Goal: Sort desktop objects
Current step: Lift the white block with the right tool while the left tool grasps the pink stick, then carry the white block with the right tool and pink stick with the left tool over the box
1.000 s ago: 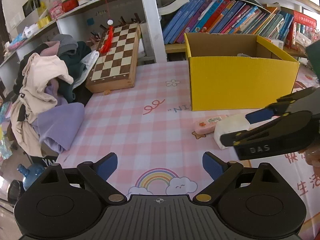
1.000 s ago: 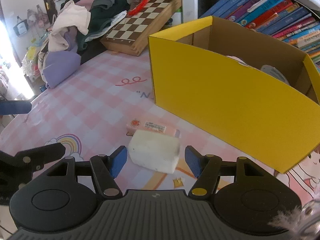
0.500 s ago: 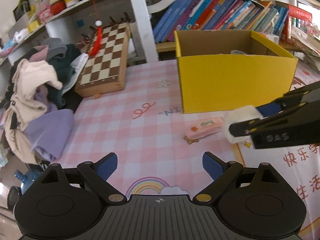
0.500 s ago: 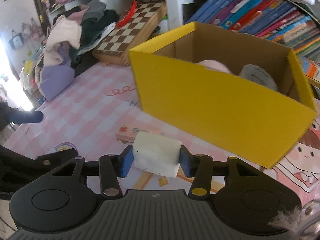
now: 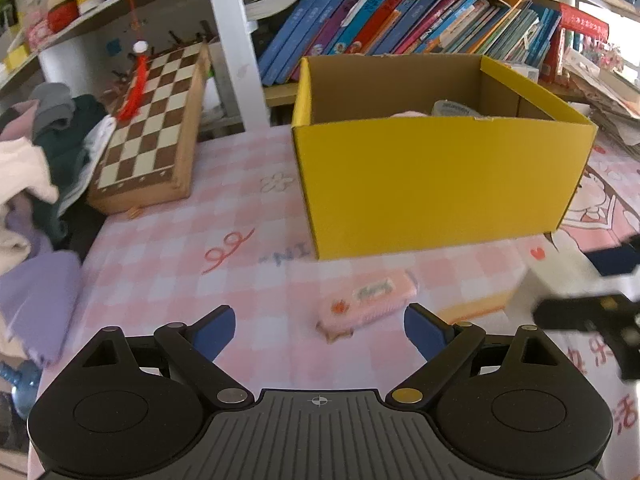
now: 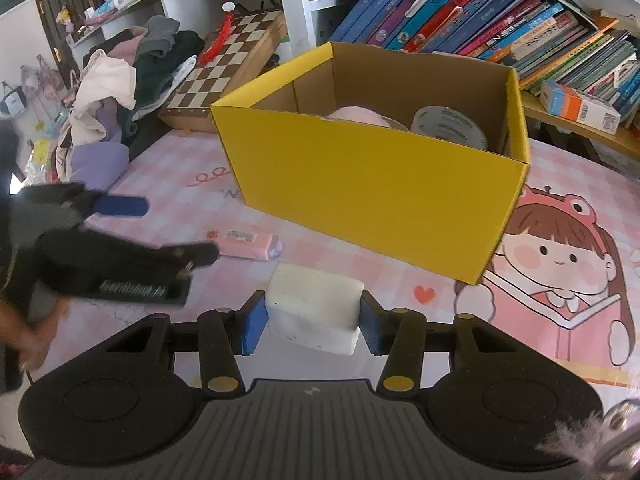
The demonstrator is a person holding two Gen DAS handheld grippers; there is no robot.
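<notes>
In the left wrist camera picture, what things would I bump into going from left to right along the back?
Pile of clothes → chessboard → yellow box → messy stack of papers.

Open cardboard box [image 6: 384, 184] on bench [image 5: 160, 280], mid-rear. Tape roll [image 6: 450, 128] inside box, right part; rounded item beside it on left, partly hidden. Packet [image 5: 366, 298] flat on bench before box, between fingers of left gripper [image 5: 318, 326]. Block [image 6: 316, 308] between pads of right gripper [image 6: 312, 326], right of packet, clear of bench. Chessboard [image 5: 152, 132] left of box, tilted against clothes pile [image 5: 36, 160]. Bookshelf with books [image 5: 400, 28] behind box.
</notes>
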